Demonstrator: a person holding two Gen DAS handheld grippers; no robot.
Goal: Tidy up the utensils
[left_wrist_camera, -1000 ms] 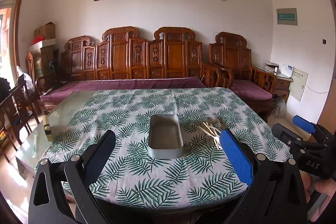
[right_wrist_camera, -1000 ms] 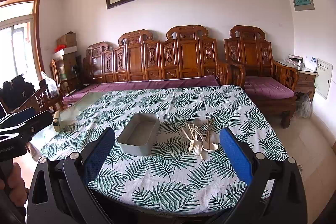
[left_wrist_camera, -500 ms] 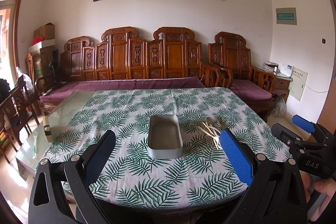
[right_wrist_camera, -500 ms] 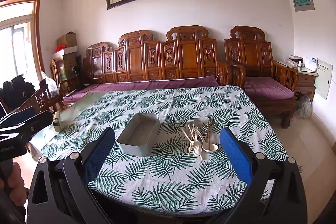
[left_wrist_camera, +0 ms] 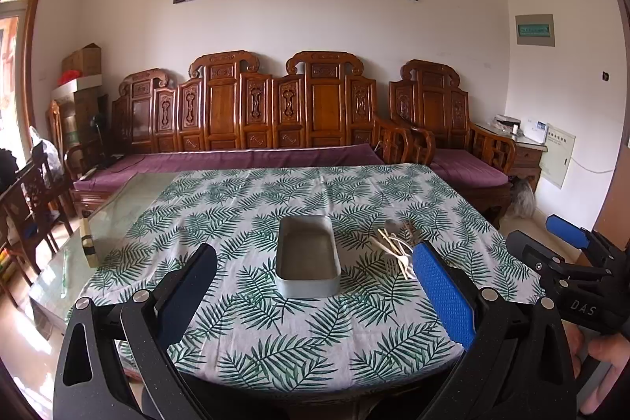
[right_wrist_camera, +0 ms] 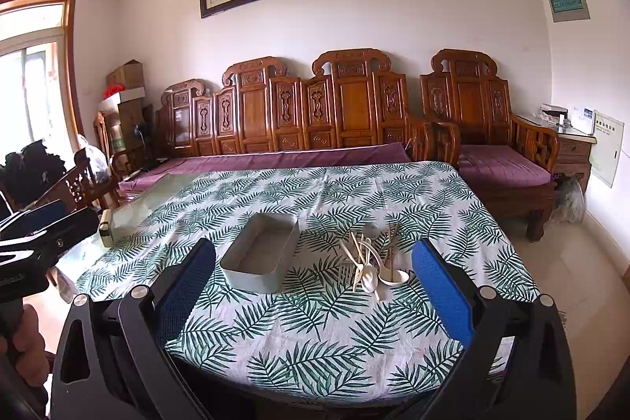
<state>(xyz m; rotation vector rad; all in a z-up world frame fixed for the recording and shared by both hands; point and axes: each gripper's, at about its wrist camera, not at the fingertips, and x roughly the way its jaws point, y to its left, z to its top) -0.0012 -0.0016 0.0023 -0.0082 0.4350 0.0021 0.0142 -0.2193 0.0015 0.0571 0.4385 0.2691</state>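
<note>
A grey rectangular tray (left_wrist_camera: 308,256) (right_wrist_camera: 262,252) lies empty in the middle of the table with the leaf-print cloth (left_wrist_camera: 275,333). Just right of the tray lies a heap of cream spoons, forks and chopsticks (left_wrist_camera: 395,247) (right_wrist_camera: 372,260). My left gripper (left_wrist_camera: 315,296) hovers open over the table's near edge, in line with the tray. My right gripper (right_wrist_camera: 315,296) is open too, held over the near edge between tray and heap. Neither holds anything. Each gripper also shows at the side of the other's view, the right gripper (left_wrist_camera: 567,243) and the left gripper (right_wrist_camera: 43,223).
The cloth leaves bare glass tabletop (left_wrist_camera: 118,207) at the left, where a small box (left_wrist_camera: 87,243) stands on its edge. Carved wooden benches with purple cushions (left_wrist_camera: 244,156) line the far side. Wooden chairs (left_wrist_camera: 27,199) stand at the left.
</note>
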